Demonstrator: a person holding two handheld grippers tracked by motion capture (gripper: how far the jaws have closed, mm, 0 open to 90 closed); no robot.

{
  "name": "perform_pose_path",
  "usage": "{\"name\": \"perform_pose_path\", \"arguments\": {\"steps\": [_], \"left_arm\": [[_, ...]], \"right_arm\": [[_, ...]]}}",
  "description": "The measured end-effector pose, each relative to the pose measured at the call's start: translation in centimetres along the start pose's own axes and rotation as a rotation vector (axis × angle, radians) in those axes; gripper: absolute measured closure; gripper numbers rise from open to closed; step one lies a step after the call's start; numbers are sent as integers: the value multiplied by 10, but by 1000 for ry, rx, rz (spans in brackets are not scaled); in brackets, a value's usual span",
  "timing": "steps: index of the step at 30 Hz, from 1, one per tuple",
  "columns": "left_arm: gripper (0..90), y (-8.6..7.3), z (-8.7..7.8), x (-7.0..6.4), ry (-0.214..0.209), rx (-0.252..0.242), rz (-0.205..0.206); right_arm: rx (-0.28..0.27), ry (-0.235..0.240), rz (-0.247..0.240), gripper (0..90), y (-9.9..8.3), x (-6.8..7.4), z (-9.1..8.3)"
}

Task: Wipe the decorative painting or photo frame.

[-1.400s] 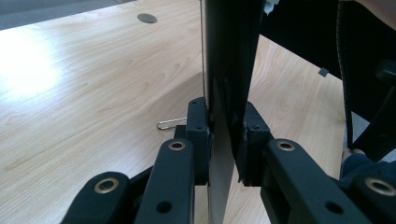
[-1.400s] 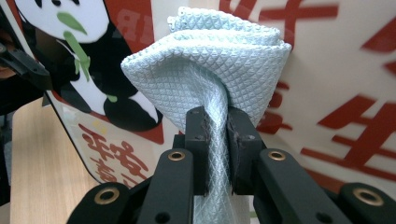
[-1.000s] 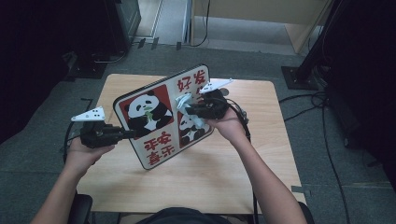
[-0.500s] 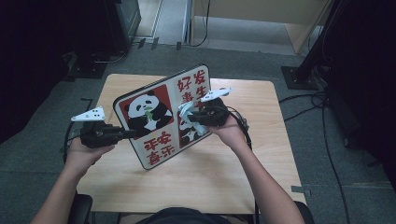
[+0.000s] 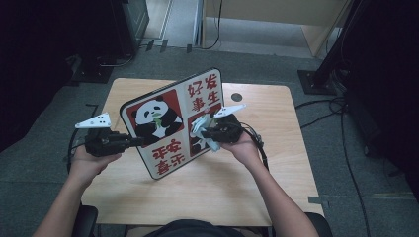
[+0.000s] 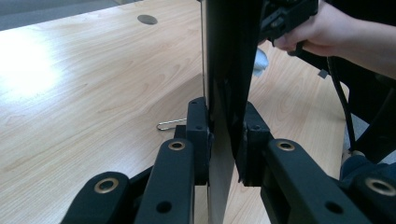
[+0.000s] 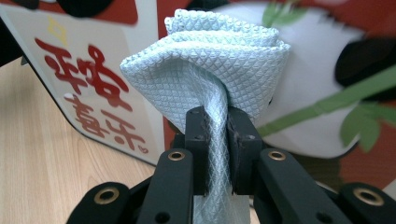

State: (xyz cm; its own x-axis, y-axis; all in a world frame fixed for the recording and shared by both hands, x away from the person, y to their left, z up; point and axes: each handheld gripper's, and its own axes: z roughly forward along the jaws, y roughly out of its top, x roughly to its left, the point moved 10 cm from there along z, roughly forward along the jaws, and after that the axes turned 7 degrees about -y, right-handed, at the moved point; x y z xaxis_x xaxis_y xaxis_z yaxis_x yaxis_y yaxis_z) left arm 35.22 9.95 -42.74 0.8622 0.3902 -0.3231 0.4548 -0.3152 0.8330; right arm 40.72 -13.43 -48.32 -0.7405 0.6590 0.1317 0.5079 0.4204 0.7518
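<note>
A square board printed with pandas and red characters stands tilted on the wooden table. My left gripper is shut on the board's left edge; in the left gripper view the board is seen edge-on, clamped at the left gripper's pads. My right gripper is shut on a bunched pale blue cloth. The cloth presses against the board's printed face, rising from the right gripper.
A small metal clip lies on the table behind the board. A round grommet hole sits near the table's far edge. Cables trail over the grey floor at the right, and dark equipment stands beyond the table.
The right gripper with the cloth has slid down and a little left across the board's face. The left gripper and the board have stayed in place.
</note>
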Motion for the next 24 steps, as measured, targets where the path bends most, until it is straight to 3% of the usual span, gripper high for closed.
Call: {"name": "perform_pose_path", "arguments": {"steps": [24], "left_arm": [[785,0,0,0,-1,-2,-3]], "right_arm": [[72,2,61,810,-55,-2,25]]}}
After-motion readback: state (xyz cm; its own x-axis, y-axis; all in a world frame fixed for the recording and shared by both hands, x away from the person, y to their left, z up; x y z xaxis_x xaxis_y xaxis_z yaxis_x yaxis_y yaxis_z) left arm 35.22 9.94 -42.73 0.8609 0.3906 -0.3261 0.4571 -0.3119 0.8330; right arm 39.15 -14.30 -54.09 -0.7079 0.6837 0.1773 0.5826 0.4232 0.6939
